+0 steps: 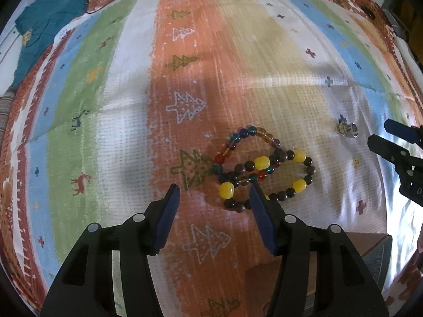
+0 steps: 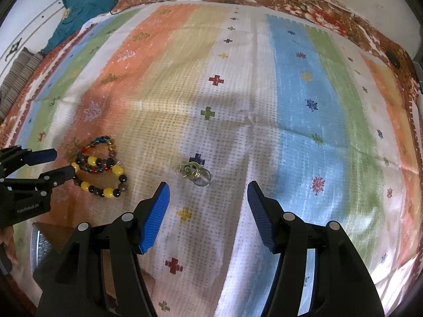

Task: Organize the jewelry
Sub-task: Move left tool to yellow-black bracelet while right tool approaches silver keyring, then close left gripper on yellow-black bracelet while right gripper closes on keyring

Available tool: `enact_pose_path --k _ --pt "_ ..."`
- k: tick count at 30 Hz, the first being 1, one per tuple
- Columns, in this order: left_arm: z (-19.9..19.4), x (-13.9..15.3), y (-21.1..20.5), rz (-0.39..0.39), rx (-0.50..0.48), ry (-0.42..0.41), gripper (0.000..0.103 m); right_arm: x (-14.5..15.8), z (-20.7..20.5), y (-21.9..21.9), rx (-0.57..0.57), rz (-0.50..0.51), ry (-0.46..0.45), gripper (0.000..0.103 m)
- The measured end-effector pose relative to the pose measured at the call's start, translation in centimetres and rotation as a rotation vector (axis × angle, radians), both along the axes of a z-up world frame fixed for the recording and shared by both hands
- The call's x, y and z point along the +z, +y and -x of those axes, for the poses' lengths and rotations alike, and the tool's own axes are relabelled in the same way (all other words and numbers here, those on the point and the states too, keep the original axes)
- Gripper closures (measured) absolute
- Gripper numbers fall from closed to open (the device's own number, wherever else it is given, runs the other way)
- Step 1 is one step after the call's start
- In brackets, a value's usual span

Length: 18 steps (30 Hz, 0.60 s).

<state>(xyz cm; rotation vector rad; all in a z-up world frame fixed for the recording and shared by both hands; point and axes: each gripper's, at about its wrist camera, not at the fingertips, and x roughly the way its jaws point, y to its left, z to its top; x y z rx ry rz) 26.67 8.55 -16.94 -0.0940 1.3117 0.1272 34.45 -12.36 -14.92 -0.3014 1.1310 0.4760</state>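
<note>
Two bead bracelets lie overlapping on the striped cloth: a dark one with yellow beads (image 1: 264, 182) (image 2: 105, 182) and a multicoloured glass one (image 1: 246, 138) (image 2: 101, 142). My left gripper (image 1: 212, 190) (image 2: 56, 165) hovers just above their near left side, open, with nothing between its fingers; its right fingertip hides part of the dark bracelet. A small cluster of metal rings (image 1: 347, 129) (image 2: 194, 172) lies to the right of the bracelets. My right gripper (image 2: 208, 185) (image 1: 383, 134) is open just short of the rings, holding nothing.
The striped patterned cloth (image 1: 185, 52) (image 2: 290, 79) covers the whole surface. A brown cardboard box (image 1: 370, 245) (image 2: 50, 235) sits at the near edge between the grippers. A teal garment (image 1: 47, 18) (image 2: 87, 2) lies at the far left corner.
</note>
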Motion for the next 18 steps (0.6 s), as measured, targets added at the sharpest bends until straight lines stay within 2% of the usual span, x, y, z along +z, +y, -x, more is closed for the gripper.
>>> enact_pose_path --k 3,6,10,13,15,18 --pt "-0.5 -0.7 -0.1 0.003 -0.017 0.018 0.049 -0.3 -0.4 0.3 -0.004 0.003 0.003 0.042" --pt "-0.9 -1.2 -0.7 0.013 -0.057 0.04 0.059 -0.7 -0.8 0.5 -0.001 0.009 0.012 0.042" --pt "-1.2 -1.7 -0.9 0.011 -0.073 0.047 0.063 -1.4 -1.2 0.6 0.0 0.022 0.018 0.042" --pt "-1.3 -2.1 -0.9 -0.005 -0.087 0.058 0.075 -1.3 -1.7 0.4 -0.016 0.018 -0.001 0.043" --pt "-1.4 -2.3 -0.8 -0.008 -0.091 0.06 0.077 -1.5 -1.9 0.4 -0.015 0.009 0.014 0.049" --pt "-1.6 -2.5 -0.8 -0.02 -0.095 0.059 0.082 -2.0 -2.2 0.7 -0.006 0.009 0.032 0.051"
